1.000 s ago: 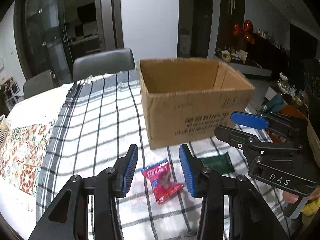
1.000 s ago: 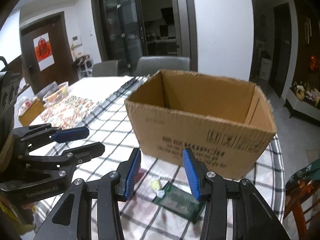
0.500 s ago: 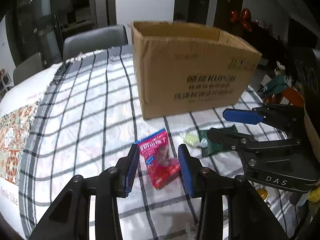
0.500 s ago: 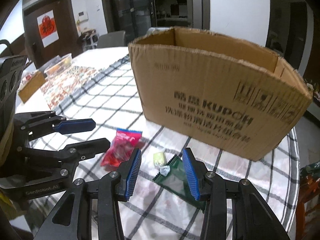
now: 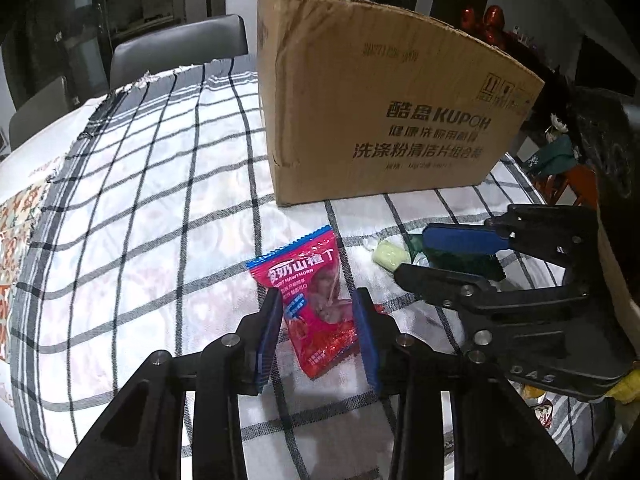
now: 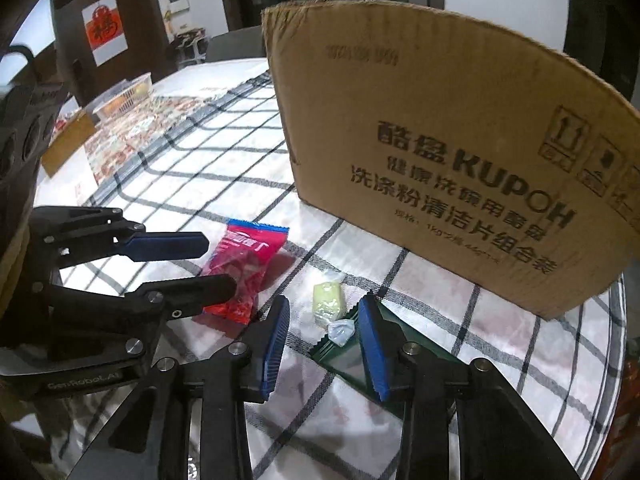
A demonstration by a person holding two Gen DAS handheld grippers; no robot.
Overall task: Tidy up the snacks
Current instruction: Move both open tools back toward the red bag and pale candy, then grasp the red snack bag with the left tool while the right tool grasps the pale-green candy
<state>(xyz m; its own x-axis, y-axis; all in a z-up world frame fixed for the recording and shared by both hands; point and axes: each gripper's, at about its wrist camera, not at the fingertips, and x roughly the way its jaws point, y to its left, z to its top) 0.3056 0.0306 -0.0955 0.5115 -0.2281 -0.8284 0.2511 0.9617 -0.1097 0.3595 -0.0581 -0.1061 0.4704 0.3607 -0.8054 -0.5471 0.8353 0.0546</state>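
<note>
The left gripper [image 5: 316, 330] is closing around the red foil hawthorn snack packet [image 5: 316, 300], pads not yet pressing. The right gripper [image 6: 324, 338] is closing over the pale green wrapped candy [image 6: 328, 300], untouched, with the brown cardboard box [image 6: 440, 140] at one o'clock.

Grey chair [image 5: 176, 46], red door poster [image 6: 105, 29], possibly a basket [image 6: 126, 94]

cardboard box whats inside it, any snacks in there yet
Cannot tell: both views show only the cardboard box from outside and below its rim, so its inside is hidden. Still outside on the checked cloth: red packet, pale yellow candy, dark green packet.
</note>
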